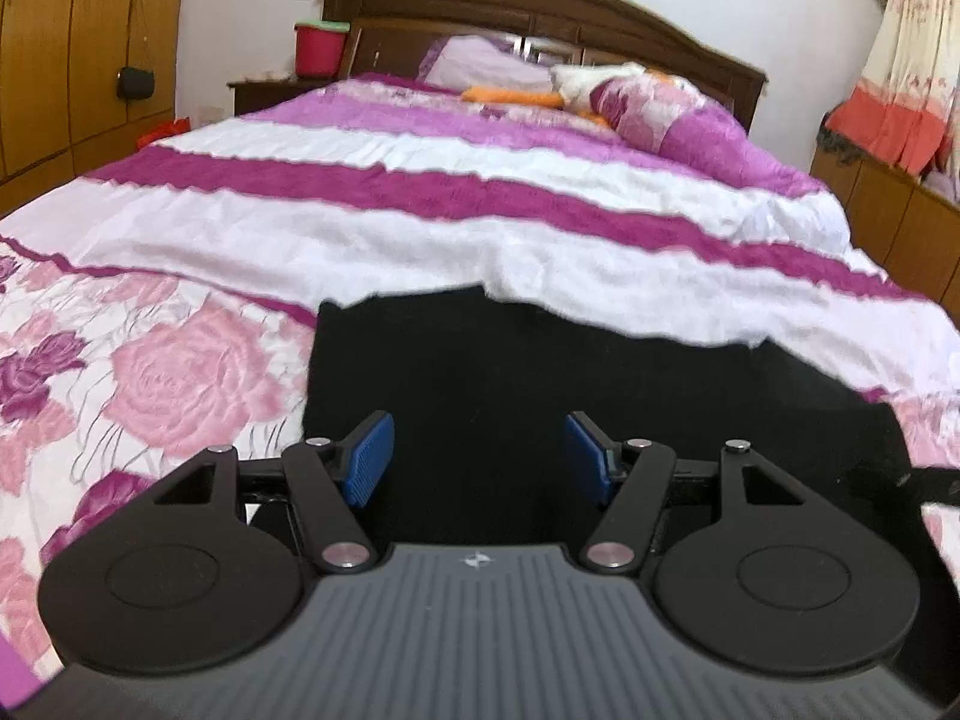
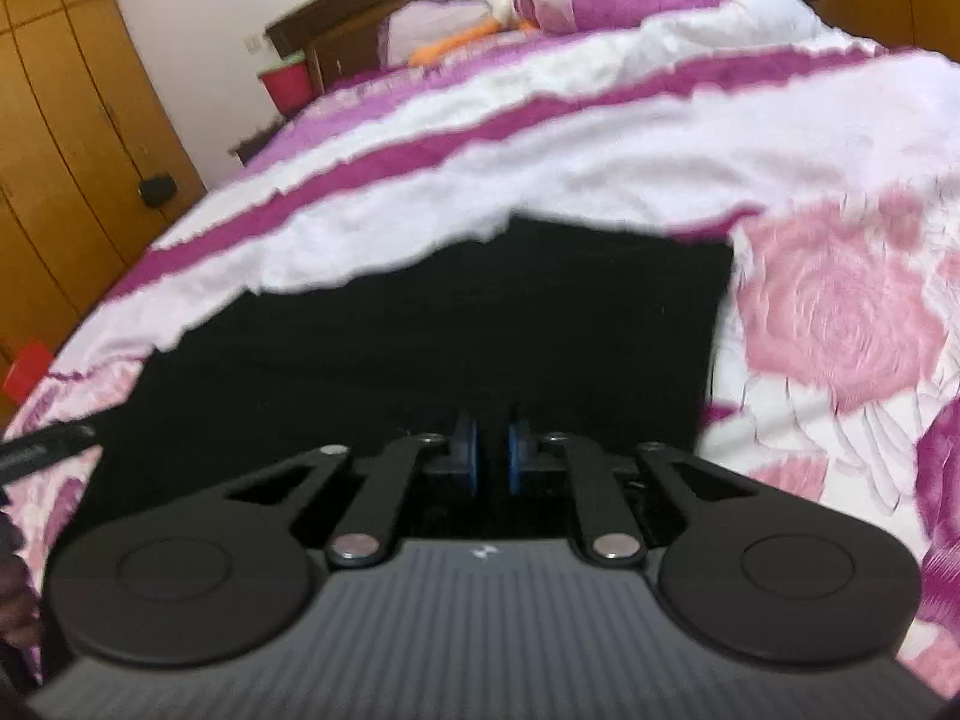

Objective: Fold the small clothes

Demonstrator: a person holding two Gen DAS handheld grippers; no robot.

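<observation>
A black garment (image 1: 540,372) lies flat on the pink and white floral bedspread (image 1: 180,384) at the near end of the bed. My left gripper (image 1: 478,456) is open, its blue pads (image 1: 369,456) spread wide just above the garment's near left part. In the right wrist view the same black garment (image 2: 480,324) fills the middle. My right gripper (image 2: 492,456) has its blue pads (image 2: 469,453) close together with a narrow gap, low over the garment's near edge. The garment is too dark to tell whether cloth is pinched between them.
The bed has a purple and white striped blanket (image 1: 480,198), pillows (image 1: 648,102) and an orange toy (image 1: 510,95) near the dark wooden headboard (image 1: 540,6). Wooden wardrobes (image 1: 72,48) stand left, a red bucket (image 1: 320,48) on a nightstand, a low cabinet (image 1: 888,210) right.
</observation>
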